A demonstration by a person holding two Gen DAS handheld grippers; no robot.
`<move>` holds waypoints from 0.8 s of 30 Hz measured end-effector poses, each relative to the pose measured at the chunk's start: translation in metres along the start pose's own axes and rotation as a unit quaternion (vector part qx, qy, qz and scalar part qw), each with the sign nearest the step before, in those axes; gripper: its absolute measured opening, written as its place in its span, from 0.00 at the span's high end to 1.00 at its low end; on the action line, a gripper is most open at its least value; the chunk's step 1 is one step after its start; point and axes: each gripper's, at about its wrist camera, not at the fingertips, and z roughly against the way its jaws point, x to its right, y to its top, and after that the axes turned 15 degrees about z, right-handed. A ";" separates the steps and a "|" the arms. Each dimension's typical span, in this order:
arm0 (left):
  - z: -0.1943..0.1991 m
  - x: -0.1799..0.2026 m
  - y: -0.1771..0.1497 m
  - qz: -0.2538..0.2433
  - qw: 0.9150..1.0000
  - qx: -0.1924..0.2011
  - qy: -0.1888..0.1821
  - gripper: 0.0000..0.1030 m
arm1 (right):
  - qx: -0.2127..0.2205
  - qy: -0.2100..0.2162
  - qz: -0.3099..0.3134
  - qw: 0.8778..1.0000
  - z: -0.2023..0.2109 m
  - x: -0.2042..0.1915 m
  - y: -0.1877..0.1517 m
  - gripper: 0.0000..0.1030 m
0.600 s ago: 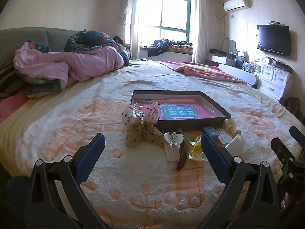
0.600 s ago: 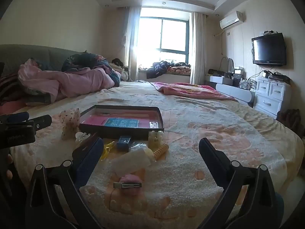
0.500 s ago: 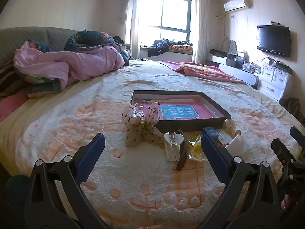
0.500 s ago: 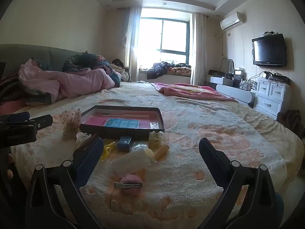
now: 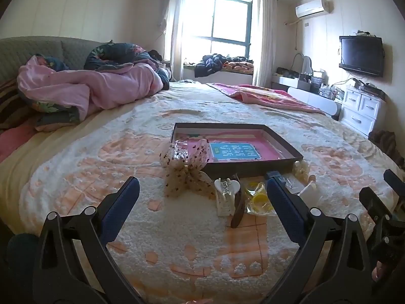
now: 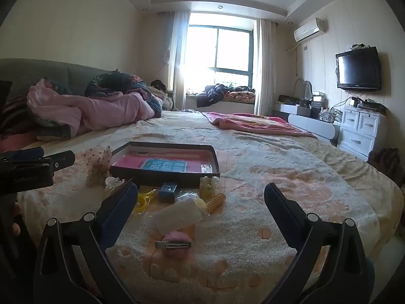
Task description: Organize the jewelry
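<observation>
A dark tray (image 5: 253, 169) with a pink lining and a blue card lies on the bed; it also shows in the right wrist view (image 6: 162, 174). In front of it lie a dotted mesh bow (image 5: 184, 172), a white claw clip (image 5: 225, 195), a brown clip (image 5: 239, 210) and a yellow piece in a bag (image 5: 260, 198). The right wrist view shows a pink hair clip (image 6: 174, 245), a white packet (image 6: 177, 215), an orange spiral tie (image 6: 215, 201) and a blue box (image 6: 168, 190). My left gripper (image 5: 202, 195) is open and empty above the bedspread. My right gripper (image 6: 201, 197) is open and empty, near the pink hair clip.
A pink duvet (image 5: 88, 91) is heaped at the bed's far left. A pink blanket (image 5: 265, 96) lies at the far right. White drawers (image 6: 362, 131) and a wall TV (image 6: 359, 69) stand to the right of the bed.
</observation>
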 end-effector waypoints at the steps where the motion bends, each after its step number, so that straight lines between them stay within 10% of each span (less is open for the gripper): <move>1: 0.001 -0.004 0.001 0.003 1.000 0.000 -0.002 0.11 | 0.001 0.000 0.000 1.000 0.000 0.000 0.000 0.06; 24: 0.008 0.000 0.001 0.002 1.000 0.005 -0.006 0.11 | -0.001 0.000 0.001 1.000 0.001 0.000 0.000 0.06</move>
